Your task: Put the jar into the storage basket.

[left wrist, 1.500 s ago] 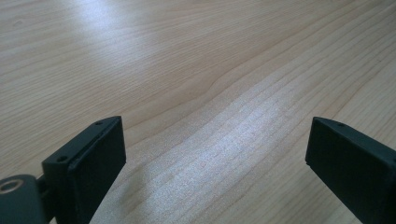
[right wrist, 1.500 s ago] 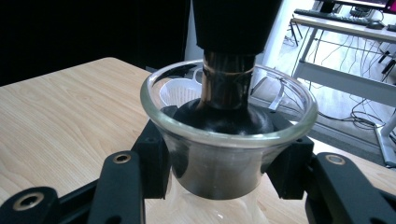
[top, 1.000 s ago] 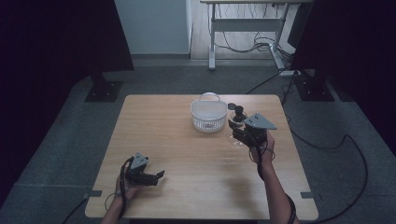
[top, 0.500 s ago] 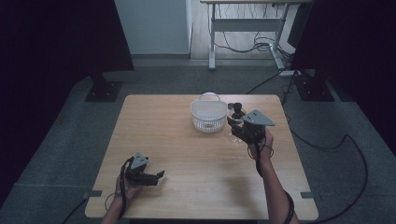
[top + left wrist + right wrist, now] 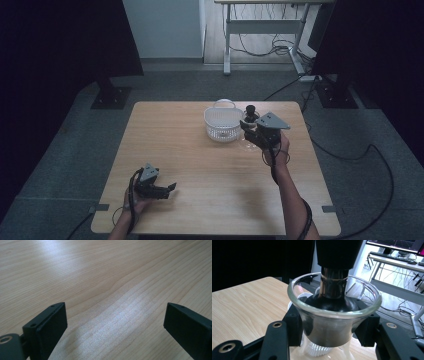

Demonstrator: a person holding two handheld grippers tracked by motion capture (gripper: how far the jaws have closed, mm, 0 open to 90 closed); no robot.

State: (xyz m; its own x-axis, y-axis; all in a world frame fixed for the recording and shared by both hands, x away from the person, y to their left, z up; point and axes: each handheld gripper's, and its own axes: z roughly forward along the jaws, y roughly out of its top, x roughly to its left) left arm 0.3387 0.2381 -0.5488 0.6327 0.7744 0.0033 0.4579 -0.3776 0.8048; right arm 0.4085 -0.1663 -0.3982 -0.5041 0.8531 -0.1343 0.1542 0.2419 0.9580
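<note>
Clear glass jar (image 5: pixel 334 315) with a dark plunger is squeezed by the right gripper (image 5: pixel 250 131), at 3 o'clock of the white plastic basket (image 5: pixel 223 123). Left gripper (image 5: pixel 167 190) fingers gape wide over the wooden desk (image 5: pixel 200 165).

We see a pale wood-grain table (image 5: pixel 200 160) on a grey floor (image 5: pixel 60 165), with a white slotted basket (image 5: pixel 223 124) on it. The right gripper (image 5: pixel 250 131), black with a grey plate, holds a clear glass vessel (image 5: pixel 334 315) containing a dark tamper (image 5: pixel 334 272) with a silvery neck. The left gripper (image 5: pixel 167 190) shows 2 matte black jaws.
</note>
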